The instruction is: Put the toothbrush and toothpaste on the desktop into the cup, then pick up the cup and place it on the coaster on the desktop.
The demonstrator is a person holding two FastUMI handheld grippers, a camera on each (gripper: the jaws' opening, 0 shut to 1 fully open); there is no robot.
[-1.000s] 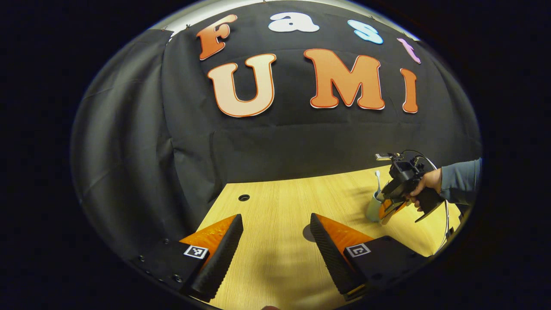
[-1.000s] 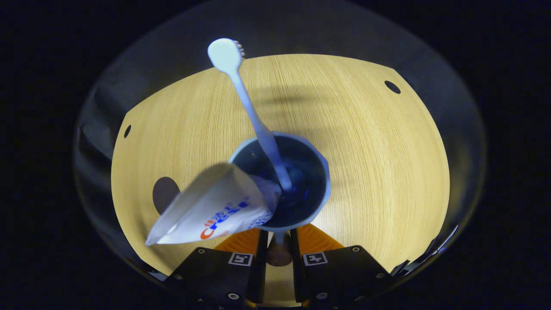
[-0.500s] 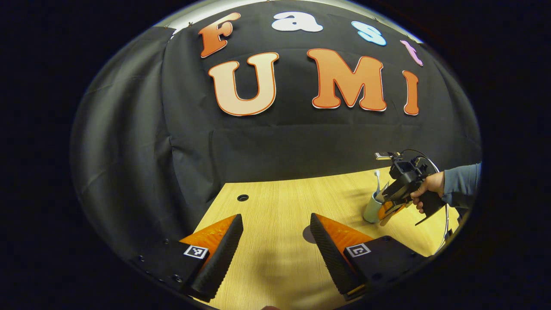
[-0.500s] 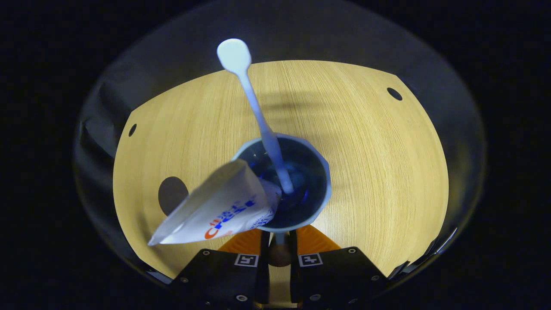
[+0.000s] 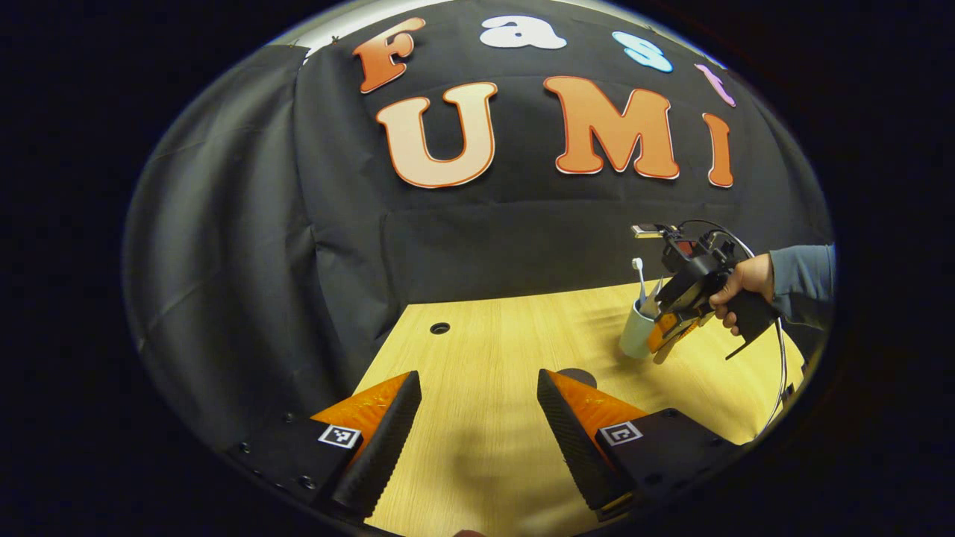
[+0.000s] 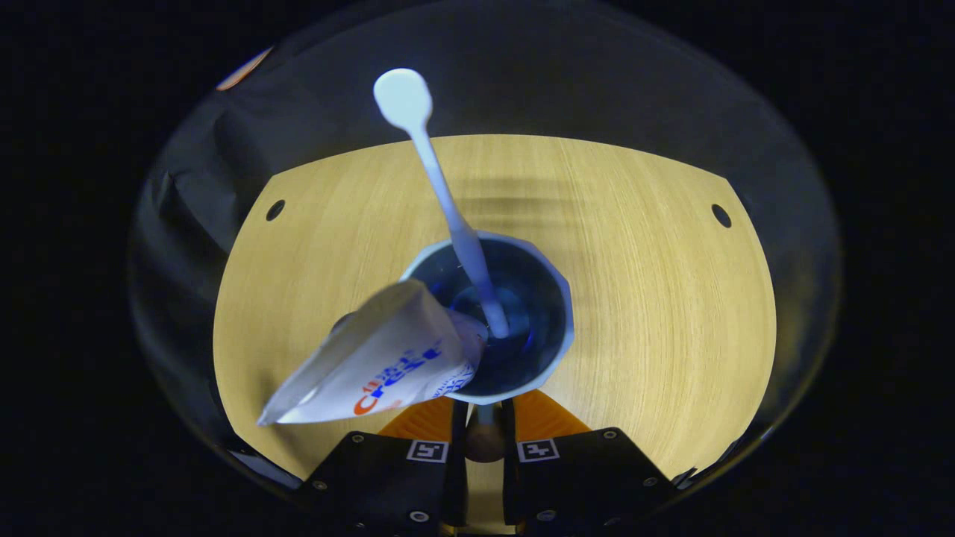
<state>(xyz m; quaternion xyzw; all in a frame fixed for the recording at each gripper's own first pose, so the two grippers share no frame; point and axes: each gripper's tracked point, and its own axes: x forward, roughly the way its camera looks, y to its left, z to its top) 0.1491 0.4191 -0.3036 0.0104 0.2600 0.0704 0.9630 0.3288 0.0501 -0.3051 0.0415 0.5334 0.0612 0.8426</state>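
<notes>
Holding the cup tight, your right gripper has its jaws clamped on the rim. The toothbrush and toothpaste stand inside, just beyond them. Your left gripper has jaws wide apart, holding nothing.

In the right gripper view, the toothbrush and toothpaste stand in the cup, the tube leaning out left over the rim. In the left gripper view, that cup hangs above the desk, the coaster lying just below-left of it.
</notes>
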